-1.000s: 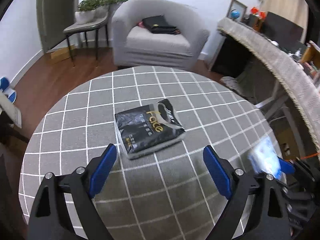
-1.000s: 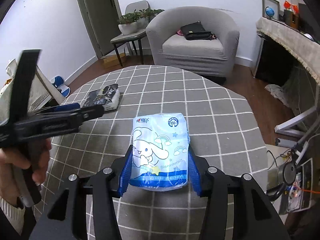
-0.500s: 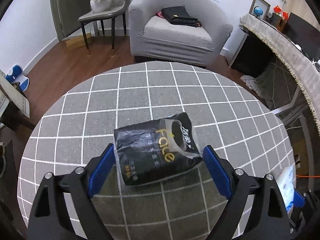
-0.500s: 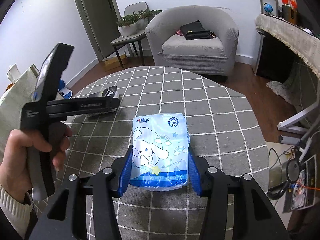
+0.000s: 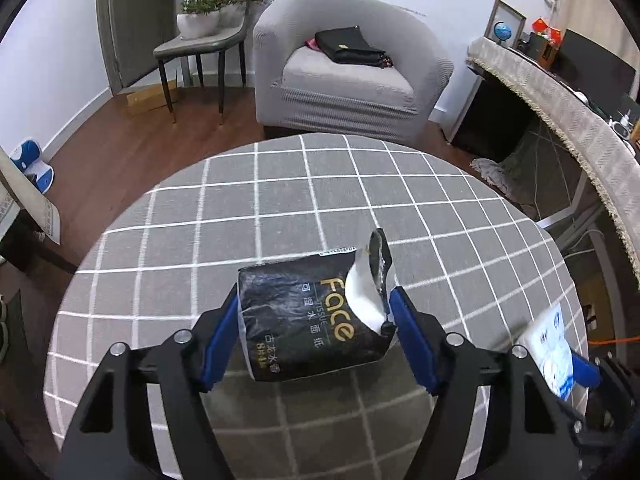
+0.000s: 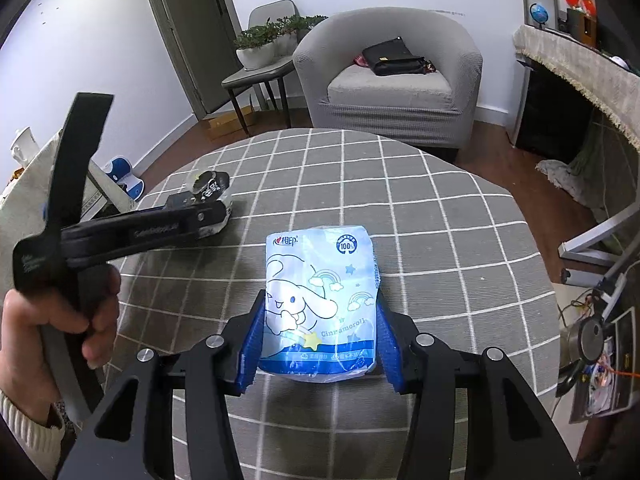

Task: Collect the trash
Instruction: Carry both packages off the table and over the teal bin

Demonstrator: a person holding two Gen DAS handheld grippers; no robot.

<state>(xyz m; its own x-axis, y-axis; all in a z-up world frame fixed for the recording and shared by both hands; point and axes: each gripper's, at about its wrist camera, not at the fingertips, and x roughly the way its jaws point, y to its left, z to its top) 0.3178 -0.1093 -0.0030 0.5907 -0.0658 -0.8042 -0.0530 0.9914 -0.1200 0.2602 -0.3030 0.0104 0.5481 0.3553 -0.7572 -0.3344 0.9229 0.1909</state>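
Closing in fast, the left gripper [image 5: 314, 336] now has the black tissue pack [image 5: 316, 320] right between its blue pads, where a second ago that pack lay well ahead on the table [image 5: 280, 200] with the jaws spread wide and nothing between them. Both pads now press the pack's sides, so I'd call that clenched on it, and the pack looks tipped up off the cloth at its far end. Over in the right wrist view almost nothing has changed: the right gripper [image 6: 318, 340] is clamped on the blue-and-white cartoon tissue pack [image 6: 320, 300], same as before, sitting low at 6 o'clock over the table.

From the right camera, the left gripper reaches out to 10 o'clock, the person's left hand [image 6: 52, 332] wrapped round its handle, with the black pack at its tip near the table's edge.

Now the risks. That black pack is soft and torn open at its 1 o'clock corner (a flap [image 5: 374, 252] stands up there), so a squeeze on crinkly film could slip, or the pads could simply crush it and let it slide out on the lift. The grip also looks shallow, towards the near end of the pack, so it may droop or swing. And with both claws full, depositing one load without fumbling the other needs care; the cream bag [image 6: 24, 200] at 9 o'clock is my guess for the destination.
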